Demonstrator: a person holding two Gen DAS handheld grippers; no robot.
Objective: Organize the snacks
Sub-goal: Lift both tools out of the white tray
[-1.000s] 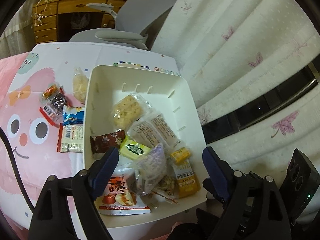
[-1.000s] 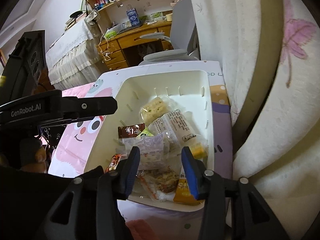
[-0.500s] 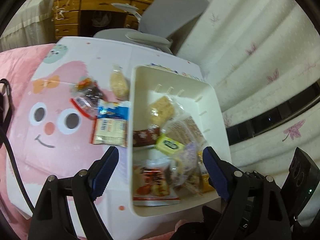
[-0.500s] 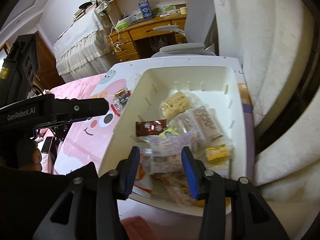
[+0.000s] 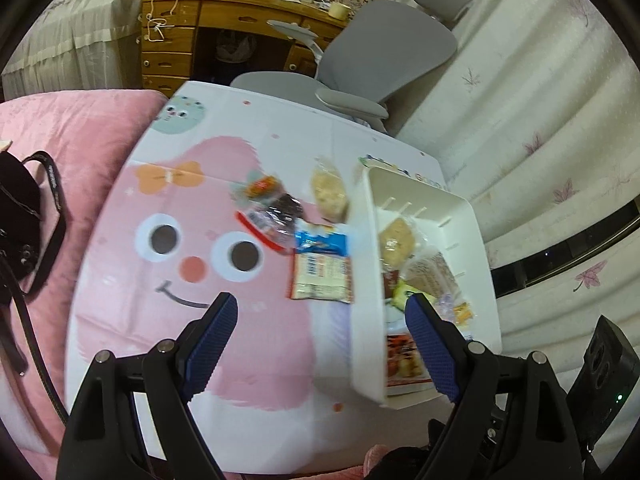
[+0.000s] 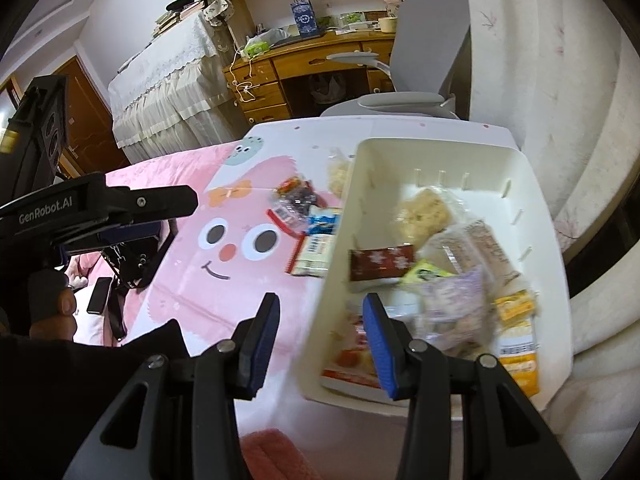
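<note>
**Left wrist view: both grippers empty beside the snack bin**

Left wrist view: the left gripper [image 5: 320, 322] stands wide apart, holding nothing, above the surface [image 5: 132, 308]. Loose snacks [image 5: 320, 276] lie just left of the white bin [image 5: 362, 280].

Right wrist view: the right gripper [image 6: 320, 320] is half-spread, empty, straddling the bin's near-left wall; more packets [image 6: 452, 276] fill the bin.

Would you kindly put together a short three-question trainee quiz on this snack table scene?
1. True or false: the bin is empty.
2. Where is the blue packet? A in the bin; B on the mat; C in a claw.
3. Fill in: neither the left claw nor the right claw holds a ____.

Key: 1 false; 2 B; 3 snack.
</note>
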